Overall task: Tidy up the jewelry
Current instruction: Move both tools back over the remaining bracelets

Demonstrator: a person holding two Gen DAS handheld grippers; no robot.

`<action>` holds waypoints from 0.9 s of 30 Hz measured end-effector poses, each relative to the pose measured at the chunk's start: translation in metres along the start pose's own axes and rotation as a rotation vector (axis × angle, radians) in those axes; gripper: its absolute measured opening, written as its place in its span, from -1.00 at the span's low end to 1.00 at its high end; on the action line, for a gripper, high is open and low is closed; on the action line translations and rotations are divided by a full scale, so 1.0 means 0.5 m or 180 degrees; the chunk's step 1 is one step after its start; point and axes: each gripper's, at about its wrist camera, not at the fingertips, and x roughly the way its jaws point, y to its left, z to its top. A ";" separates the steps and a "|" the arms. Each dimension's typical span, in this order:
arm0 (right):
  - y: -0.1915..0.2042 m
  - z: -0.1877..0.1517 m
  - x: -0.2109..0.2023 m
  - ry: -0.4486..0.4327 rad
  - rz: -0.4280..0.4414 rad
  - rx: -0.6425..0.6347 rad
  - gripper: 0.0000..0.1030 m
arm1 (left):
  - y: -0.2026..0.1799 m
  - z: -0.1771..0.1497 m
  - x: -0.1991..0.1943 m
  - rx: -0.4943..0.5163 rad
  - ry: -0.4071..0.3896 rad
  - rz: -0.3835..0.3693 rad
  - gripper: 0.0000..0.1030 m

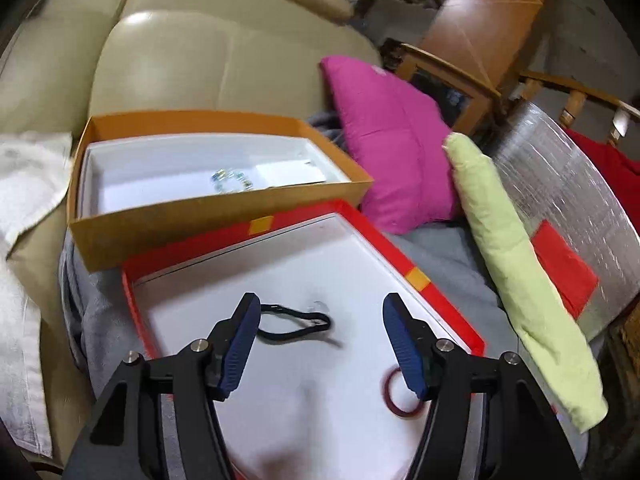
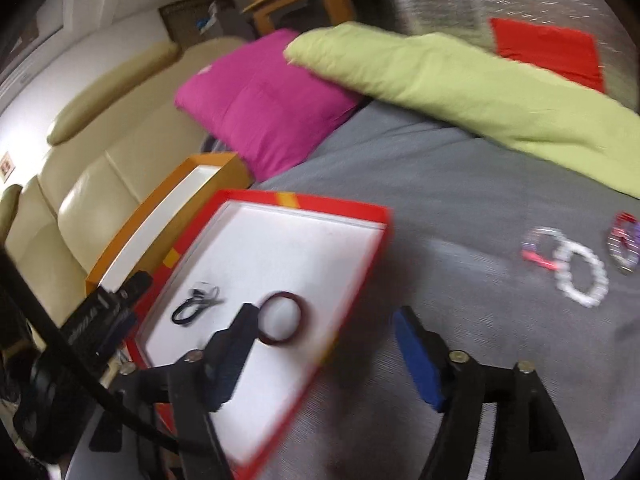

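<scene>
A red tray (image 1: pixel 304 210) (image 2: pixel 376 216) with a white floor lies on a grey blanket. In it lie a black cord bracelet (image 1: pixel 296 322) (image 2: pixel 192 306) and a dark red bangle (image 1: pixel 394 398) (image 2: pixel 298 324). Behind it an orange box (image 1: pixel 208 220) (image 2: pixel 120 256) holds a clear beaded bracelet (image 1: pixel 232 181). My left gripper (image 1: pixel 318 312) is open and empty above the tray. My right gripper (image 2: pixel 326 320) is open and empty over the tray's right edge. A white bead bracelet (image 2: pixel 580 276), a pink one (image 2: pixel 538 250) and a red-purple one (image 2: pixel 624 244) lie on the blanket to the right.
A magenta cushion (image 1: pixel 396 140) (image 2: pixel 260 100) and a light green cushion (image 1: pixel 516 272) (image 2: pixel 460 76) lie behind the tray. A beige leather sofa (image 1: pixel 180 52) (image 2: pixel 100 184) is at left, a wooden chair (image 1: pixel 472 76) behind, and a silver wrapped bundle (image 1: pixel 576 184) with a red patch at right.
</scene>
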 end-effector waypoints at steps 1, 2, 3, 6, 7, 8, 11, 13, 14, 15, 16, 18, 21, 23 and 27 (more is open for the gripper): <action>-0.026 -0.017 -0.022 -0.0034 -0.0123 0.0016 0.62 | -0.016 -0.005 -0.006 0.0095 -0.0028 -0.0038 0.26; -0.049 -0.030 -0.037 -0.0041 -0.0214 0.0040 0.62 | -0.030 -0.009 -0.009 0.0179 -0.0046 -0.0073 0.28; -0.076 -0.045 -0.052 -0.0034 -0.0318 0.0087 0.62 | -0.047 -0.016 -0.014 0.0282 -0.0059 -0.0114 0.32; -0.181 -0.110 -0.105 0.0059 -0.0641 0.0376 0.62 | -0.113 -0.049 -0.026 0.0709 -0.0016 -0.0332 0.46; -0.210 -0.132 -0.119 0.0085 -0.0709 0.0452 0.62 | -0.132 -0.061 -0.028 0.0842 0.0039 -0.0399 0.48; -0.235 -0.151 -0.131 0.0115 -0.0766 0.0514 0.62 | -0.151 -0.073 -0.028 0.0965 0.0103 -0.0460 0.48; -0.299 -0.207 -0.175 0.0140 -0.0904 0.0636 0.62 | -0.195 -0.103 -0.031 0.1216 0.0219 -0.0579 0.48; -0.332 -0.232 -0.199 0.0078 -0.0952 0.0733 0.62 | -0.220 -0.121 -0.034 0.1336 0.0263 -0.0645 0.48; -0.347 -0.239 -0.207 0.0050 -0.0929 0.0813 0.62 | -0.229 -0.129 -0.035 0.1378 0.0296 -0.0666 0.48; -0.356 -0.243 -0.213 0.0021 -0.0893 0.0869 0.62 | -0.240 -0.139 -0.034 0.1427 0.0324 -0.0665 0.48; -0.366 -0.245 -0.219 -0.0024 -0.0833 0.0937 0.62 | -0.252 -0.150 -0.034 0.1498 0.0350 -0.0653 0.48; -0.375 -0.251 -0.226 -0.0047 -0.0754 0.0990 0.62 | -0.268 -0.167 -0.036 0.1612 0.0389 -0.0657 0.48; -0.375 -0.255 -0.230 -0.0046 -0.0714 0.0995 0.62 | -0.283 -0.188 -0.034 0.1755 0.0457 -0.0669 0.48; -0.368 -0.254 -0.235 -0.0053 -0.0703 0.0975 0.62 | -0.291 -0.199 -0.038 0.1837 0.0478 -0.0699 0.48; -0.368 -0.246 -0.236 -0.0067 -0.0733 0.0985 0.62 | -0.301 -0.215 -0.036 0.1957 0.0535 -0.0764 0.48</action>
